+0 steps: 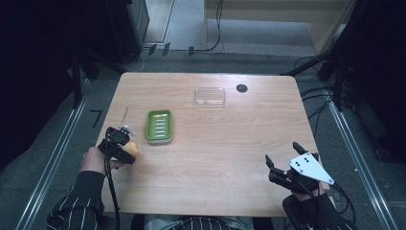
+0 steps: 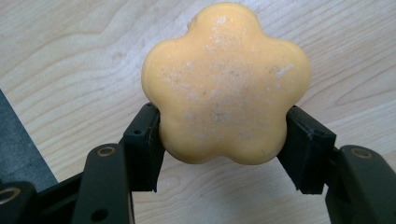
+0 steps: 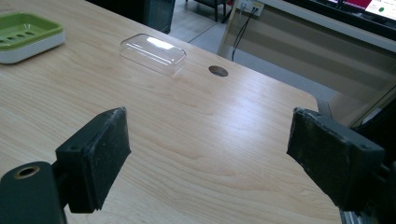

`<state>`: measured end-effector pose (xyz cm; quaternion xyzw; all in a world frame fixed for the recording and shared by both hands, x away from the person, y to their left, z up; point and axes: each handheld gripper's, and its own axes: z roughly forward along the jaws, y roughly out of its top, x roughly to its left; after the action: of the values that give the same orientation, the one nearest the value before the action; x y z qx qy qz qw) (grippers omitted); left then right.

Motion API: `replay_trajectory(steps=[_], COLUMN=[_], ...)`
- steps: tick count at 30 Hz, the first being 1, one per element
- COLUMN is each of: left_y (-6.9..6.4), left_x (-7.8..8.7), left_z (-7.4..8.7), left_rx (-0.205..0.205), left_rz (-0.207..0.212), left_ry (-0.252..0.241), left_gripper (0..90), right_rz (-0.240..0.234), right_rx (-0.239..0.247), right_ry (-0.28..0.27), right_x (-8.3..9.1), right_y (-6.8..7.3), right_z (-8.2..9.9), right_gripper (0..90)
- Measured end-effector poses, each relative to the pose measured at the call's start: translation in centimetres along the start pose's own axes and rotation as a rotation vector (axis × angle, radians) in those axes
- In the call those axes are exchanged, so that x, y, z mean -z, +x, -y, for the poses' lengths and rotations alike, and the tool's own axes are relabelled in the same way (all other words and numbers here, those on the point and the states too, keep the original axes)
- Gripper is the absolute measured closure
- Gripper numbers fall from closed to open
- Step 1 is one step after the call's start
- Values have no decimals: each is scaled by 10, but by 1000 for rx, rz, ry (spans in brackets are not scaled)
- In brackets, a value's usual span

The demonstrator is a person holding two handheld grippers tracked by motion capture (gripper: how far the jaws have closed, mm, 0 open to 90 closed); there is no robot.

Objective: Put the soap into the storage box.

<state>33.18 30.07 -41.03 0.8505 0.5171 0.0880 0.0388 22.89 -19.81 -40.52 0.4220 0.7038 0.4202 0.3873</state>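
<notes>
Holding: one flower-shaped soap [image 2: 226, 84], clamped at its lower lobes between the pads of the left gripper [image 1: 125, 149], at about 8 o'clock on the table [image 1: 225, 167], just short of the green soap dish [image 1: 159, 126].

Risk — the grip is taken low on a rounded, lobed body; only narrow flanks are pressed, so the piece may be rotated or squeezed out if it is tilted or jolted. A waxy surface would add to the slip. A drop onto the dish rim could also tip the dish, as judged.

Soap: pale orange, five-lobed, matte, dusted with whitish specks, edges softly rounded.
Dish: green slotted insert seated in a white base, rectangular with rounded corners.
Clear lid [image 1: 209, 96]: transparent plastic, shallow, glossy, placed at 12 o'clock, well apart from the dish.
Table: light wood grain, smooth.

Right gripper [image 1: 282, 160]: jaws spread wide, nothing between them — parked at 4 o'clock.
</notes>
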Motion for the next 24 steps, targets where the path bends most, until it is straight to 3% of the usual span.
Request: replay_trajectory(steps=[13, 24], left_y=[0, 0], left_x=[4, 9], left_z=[-12, -27], left_rx=[-45, -74], left_rz=[12, -2], left_ry=[-2, -9], left_gripper=[393, 392], right_rz=[-1, -1], right_rx=[5, 4], right_ry=[1, 2], right_x=[0, 0], right_y=[0, 0], right_z=[0, 0], right_gripper=[133, 134])
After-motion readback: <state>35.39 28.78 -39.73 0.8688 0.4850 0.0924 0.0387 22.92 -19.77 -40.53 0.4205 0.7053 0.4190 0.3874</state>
